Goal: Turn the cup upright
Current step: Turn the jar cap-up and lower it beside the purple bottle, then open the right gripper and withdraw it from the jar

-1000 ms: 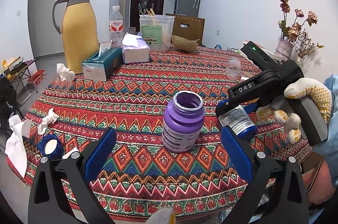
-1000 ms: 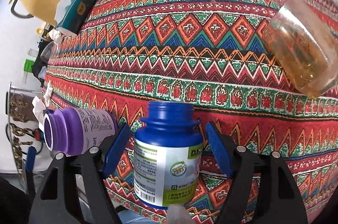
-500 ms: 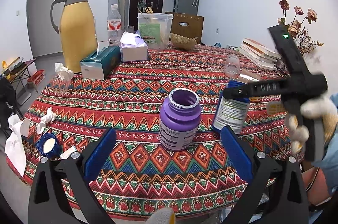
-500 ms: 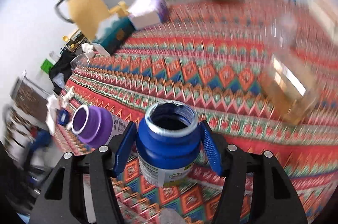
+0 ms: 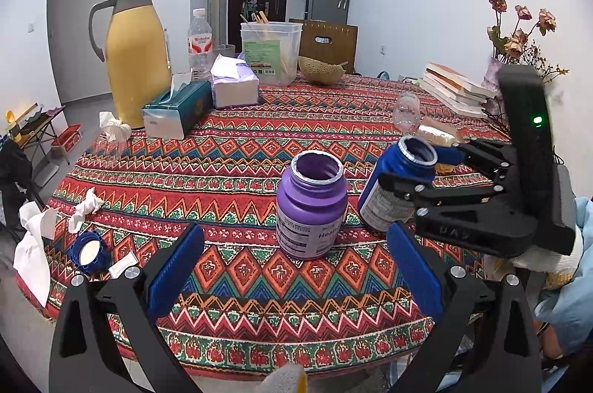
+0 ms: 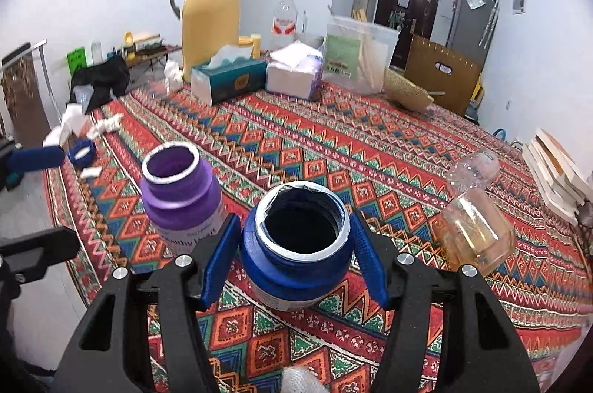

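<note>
A blue open-mouthed bottle (image 6: 296, 252) sits between the blue pads of my right gripper (image 6: 294, 257), which is shut on its shoulder. Its mouth faces up and it leans a little; in the left wrist view the blue bottle (image 5: 396, 187) tilts left with its base at the tablecloth. A purple open bottle (image 5: 310, 204) stands upright just left of it, also seen as the purple bottle (image 6: 181, 192). My left gripper (image 5: 294, 276) hangs open near the table's front edge, short of the purple bottle. The right gripper (image 5: 426, 178) comes in from the right.
An amber glass cup (image 6: 474, 233) lies on its side beside a clear plastic cup (image 6: 476, 168). At the back stand a yellow jug (image 5: 135, 55), tissue boxes (image 5: 178, 109), a plastic tub (image 5: 270, 53), books (image 5: 454, 89). A blue cap (image 5: 87, 250) and crumpled tissues lie left.
The right gripper has swung the blue bottle from lying on its side to mouth-up beside the purple bottle. The left gripper has stayed open and hardly moved.
</note>
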`<state>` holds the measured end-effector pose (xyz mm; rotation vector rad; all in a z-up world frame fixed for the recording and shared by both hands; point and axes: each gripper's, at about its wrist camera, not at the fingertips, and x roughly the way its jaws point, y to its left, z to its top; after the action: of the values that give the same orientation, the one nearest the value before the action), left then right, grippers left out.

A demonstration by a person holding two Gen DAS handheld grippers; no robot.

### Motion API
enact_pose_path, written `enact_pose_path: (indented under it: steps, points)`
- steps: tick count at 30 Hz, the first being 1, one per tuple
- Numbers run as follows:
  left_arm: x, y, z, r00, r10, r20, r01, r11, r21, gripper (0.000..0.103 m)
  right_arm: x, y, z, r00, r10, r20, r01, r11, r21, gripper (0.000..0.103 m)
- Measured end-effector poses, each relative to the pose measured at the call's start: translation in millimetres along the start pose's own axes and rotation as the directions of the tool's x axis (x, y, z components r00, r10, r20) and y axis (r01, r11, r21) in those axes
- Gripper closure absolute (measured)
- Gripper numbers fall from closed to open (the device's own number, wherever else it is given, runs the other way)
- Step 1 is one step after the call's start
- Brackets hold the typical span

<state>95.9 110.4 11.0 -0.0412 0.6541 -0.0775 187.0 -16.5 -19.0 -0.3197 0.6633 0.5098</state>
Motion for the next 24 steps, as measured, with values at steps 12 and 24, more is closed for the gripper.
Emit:
enact_pose_path:
  steps: [12,24]
  points:
    - [-3,-2,2,1.0,0.001,0.004,-0.001,1.0,0.0,0.007,-1,-17,-2,0.997,0.077,-0.005,-0.076,0.991,0.112,0.023]
    - [-4,-11,-2,1.0,-0.02,0.01,0.02,1.0,-0.004,0.007,-76,-41,-30,0.975,-0.014,0.222,-0.033,0.978,0.205,0.007]
